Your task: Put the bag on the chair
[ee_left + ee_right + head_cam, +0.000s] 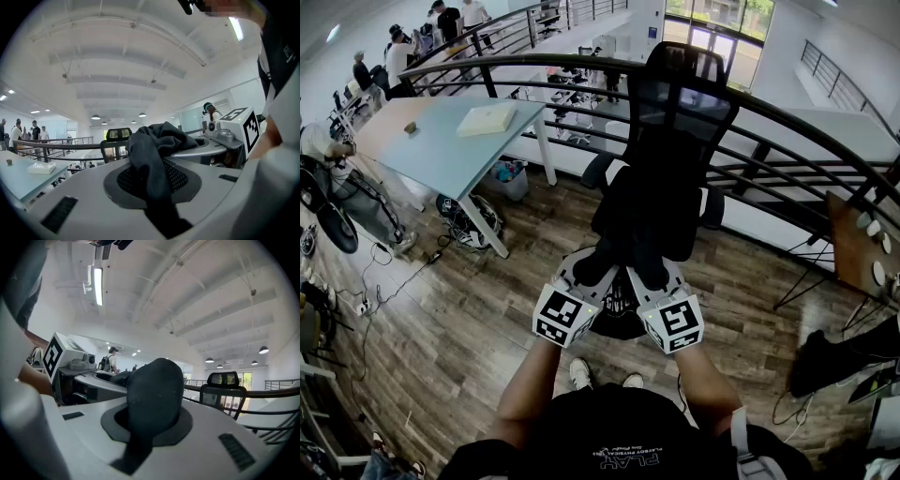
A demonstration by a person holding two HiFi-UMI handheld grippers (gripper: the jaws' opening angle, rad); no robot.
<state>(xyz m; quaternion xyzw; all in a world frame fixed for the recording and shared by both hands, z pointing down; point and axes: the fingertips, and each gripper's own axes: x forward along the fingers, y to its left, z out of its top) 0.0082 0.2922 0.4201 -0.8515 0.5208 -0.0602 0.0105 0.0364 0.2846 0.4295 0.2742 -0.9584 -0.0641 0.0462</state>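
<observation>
While I lean over it, the tall black office chair with its mesh back stands straight ahead of both tongs, headrest farthest from me. Between and below my tongs hangs the soft black fabric bag, limp, with pale print that only the head view catches. It hangs on my side of the seat, and I cannot tell whether it touches. My left tongs are clamped on a rumpled, creased fold of the cloth, which their own view shows bunched over a dark perforated pad. My right tongs pinch a smoother, rounded bulge of the same cloth.
</observation>
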